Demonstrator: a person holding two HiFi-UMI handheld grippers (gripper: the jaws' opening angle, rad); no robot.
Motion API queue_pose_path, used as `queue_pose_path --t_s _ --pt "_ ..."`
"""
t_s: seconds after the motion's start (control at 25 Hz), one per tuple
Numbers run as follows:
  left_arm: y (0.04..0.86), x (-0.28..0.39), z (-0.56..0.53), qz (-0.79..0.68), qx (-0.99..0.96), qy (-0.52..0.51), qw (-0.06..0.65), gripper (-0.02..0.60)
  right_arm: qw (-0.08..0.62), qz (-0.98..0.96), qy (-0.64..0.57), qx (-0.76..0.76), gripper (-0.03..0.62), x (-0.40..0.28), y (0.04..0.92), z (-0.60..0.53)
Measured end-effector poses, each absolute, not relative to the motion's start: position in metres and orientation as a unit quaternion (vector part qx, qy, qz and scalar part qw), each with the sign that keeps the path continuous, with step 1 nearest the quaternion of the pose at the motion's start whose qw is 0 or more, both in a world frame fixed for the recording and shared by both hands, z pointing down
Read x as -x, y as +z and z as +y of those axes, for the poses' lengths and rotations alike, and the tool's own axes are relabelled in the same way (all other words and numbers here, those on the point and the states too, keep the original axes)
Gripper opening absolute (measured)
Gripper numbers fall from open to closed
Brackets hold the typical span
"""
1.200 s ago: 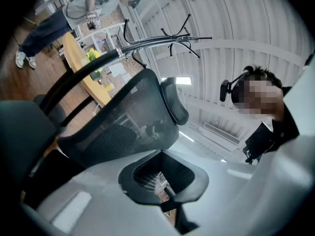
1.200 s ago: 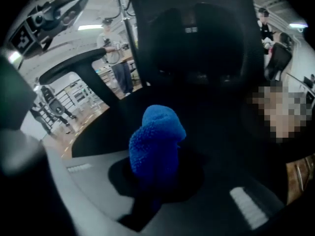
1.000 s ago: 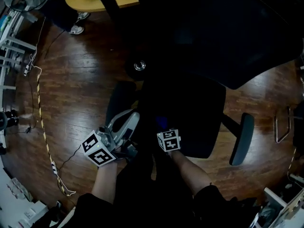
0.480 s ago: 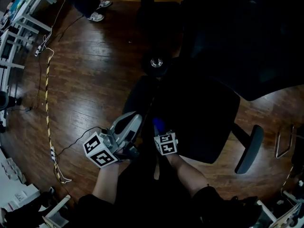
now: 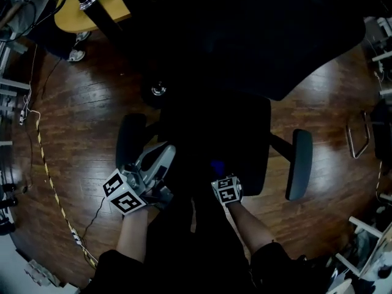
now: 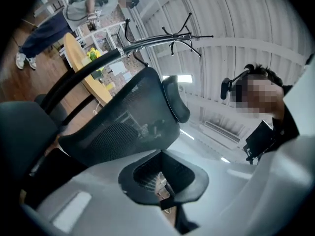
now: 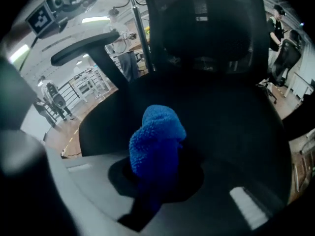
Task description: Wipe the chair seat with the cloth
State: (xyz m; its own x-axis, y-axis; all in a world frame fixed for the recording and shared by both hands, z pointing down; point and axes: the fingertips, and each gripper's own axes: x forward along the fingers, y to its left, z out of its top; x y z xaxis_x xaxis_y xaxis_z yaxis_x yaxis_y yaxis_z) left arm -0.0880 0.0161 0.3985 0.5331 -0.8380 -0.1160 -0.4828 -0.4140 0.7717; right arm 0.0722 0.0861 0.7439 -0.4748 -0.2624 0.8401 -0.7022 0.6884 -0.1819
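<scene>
L gripper (image 6: 165,193): fingers closed, nothing between them; pointed up at backrest (image 6: 123,127).
R gripper (image 7: 157,191): fingers clamped on blue cloth (image 7: 156,141).
Cloth pos.: bunched, sticks out past fingers, over front of chair seat (image 7: 221,122); contact w/ seat can't be told.

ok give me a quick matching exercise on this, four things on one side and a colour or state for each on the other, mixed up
Things:
1. cloth
2. chair seat
3. floor
4. left gripper

Colour or state:
a. brown wood
b. black
c. blue, clamped in the right gripper
d. holding nothing

Pairs: 1-c, 2-b, 3-a, 4-d
</scene>
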Motion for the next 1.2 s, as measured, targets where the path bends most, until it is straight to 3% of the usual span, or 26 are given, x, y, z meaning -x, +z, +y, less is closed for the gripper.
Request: queue_pose_path --t_s 0.36,0.68,0.92,1.2 --pt "0.392 -0.004 -0.029 -0.329 -0.840 -0.232 0.365 -0.011 0.404 -0.753 0.286 -0.433 0.035 -0.228 0.729 0.054" --pt "0.390 -0.031 -0.030 -0.314 -0.848 -0.220 0.365 -0.011 0.377 -0.742 0.301 -0.465 0.035 -0.251 0.729 0.052" --pt "0.375 -0.009 -0.030 -0.337 -0.846 -0.223 0.347 -0.011 0.315 -0.757 0.343 -0.458 0.035 -0.227 0.704 0.036" --pt "0.288 0.020 -0.022 -0.328 -0.862 -0.230 0.310 -0.011 0.108 -0.875 0.278 -0.382 0.035 -0.126 0.497 -0.009"
